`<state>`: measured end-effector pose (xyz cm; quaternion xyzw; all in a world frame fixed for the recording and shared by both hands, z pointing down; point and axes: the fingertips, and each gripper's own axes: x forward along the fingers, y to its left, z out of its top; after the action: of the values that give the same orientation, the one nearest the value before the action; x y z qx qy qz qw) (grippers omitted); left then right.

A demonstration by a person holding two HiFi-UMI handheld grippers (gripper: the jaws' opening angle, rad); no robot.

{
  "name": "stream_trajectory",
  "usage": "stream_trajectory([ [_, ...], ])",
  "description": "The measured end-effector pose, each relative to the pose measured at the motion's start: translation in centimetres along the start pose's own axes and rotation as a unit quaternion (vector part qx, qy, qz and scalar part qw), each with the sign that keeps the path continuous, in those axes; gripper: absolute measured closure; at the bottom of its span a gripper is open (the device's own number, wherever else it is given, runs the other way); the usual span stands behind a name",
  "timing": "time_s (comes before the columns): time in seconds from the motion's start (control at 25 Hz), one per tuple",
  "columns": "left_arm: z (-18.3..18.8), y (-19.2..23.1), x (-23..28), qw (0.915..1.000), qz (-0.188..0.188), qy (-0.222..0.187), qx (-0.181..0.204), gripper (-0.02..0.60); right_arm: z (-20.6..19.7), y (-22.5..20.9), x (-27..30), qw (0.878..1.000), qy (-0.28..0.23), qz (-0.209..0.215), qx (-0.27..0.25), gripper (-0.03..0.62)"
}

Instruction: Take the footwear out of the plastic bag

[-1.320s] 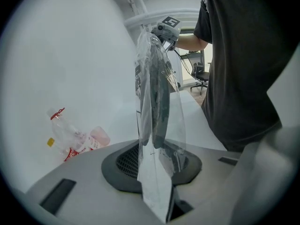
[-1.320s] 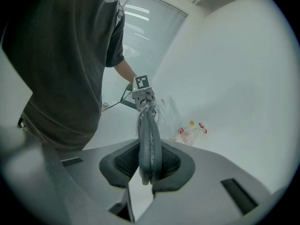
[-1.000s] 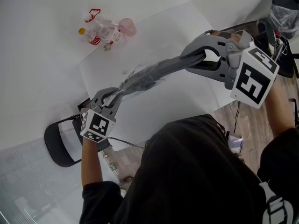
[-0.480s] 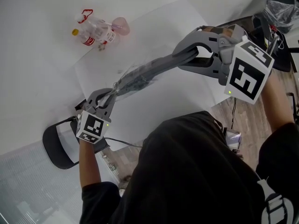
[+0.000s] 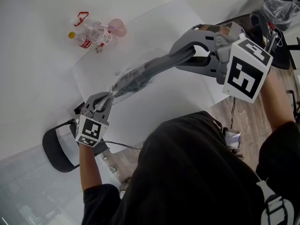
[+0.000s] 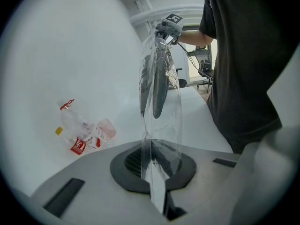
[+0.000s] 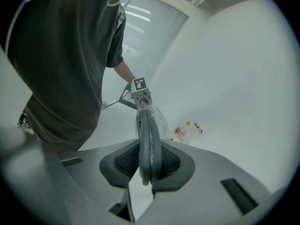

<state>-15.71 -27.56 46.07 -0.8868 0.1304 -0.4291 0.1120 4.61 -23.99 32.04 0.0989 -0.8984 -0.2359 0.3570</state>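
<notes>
While it hangs stretched in the air over the white table [image 5: 42, 78], the footwear [image 5: 149, 69], which looks like a flat grey pair pressed sole to sole, lies lengthwise inside the clear plastic bag [image 5: 121, 83]. One end of it sits between the jaws of the right gripper [image 5: 183, 55], which are clamped on it partway closed. I cannot tell whether film still covers that end. The left gripper [image 5: 107, 97] is squeezed fully together on the empty tail of the bag, with only thin film between its pads.

The pair seems light and pliable, so it should slide rather than drop. The film is thin and slippery and might slip or tear under a hard pull. The thick end of the footwear and the bag's empty tail are the sensible holds.

Some plastic bottles [image 5: 91, 32] lie well apart on the table.

Compared with a second ago, both holds and the stretch between them look the same. The whole scene has only drifted a little in the head view.
</notes>
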Motion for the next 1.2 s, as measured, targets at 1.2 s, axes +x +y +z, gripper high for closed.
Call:
stream_trajectory([
  [1.2,-2.1,0.7,-0.8,0.9997,0.018,0.005,-0.017,0.558,0.0,-0.1,-0.2,1.0,0.005,-0.005,-0.006,0.516],
])
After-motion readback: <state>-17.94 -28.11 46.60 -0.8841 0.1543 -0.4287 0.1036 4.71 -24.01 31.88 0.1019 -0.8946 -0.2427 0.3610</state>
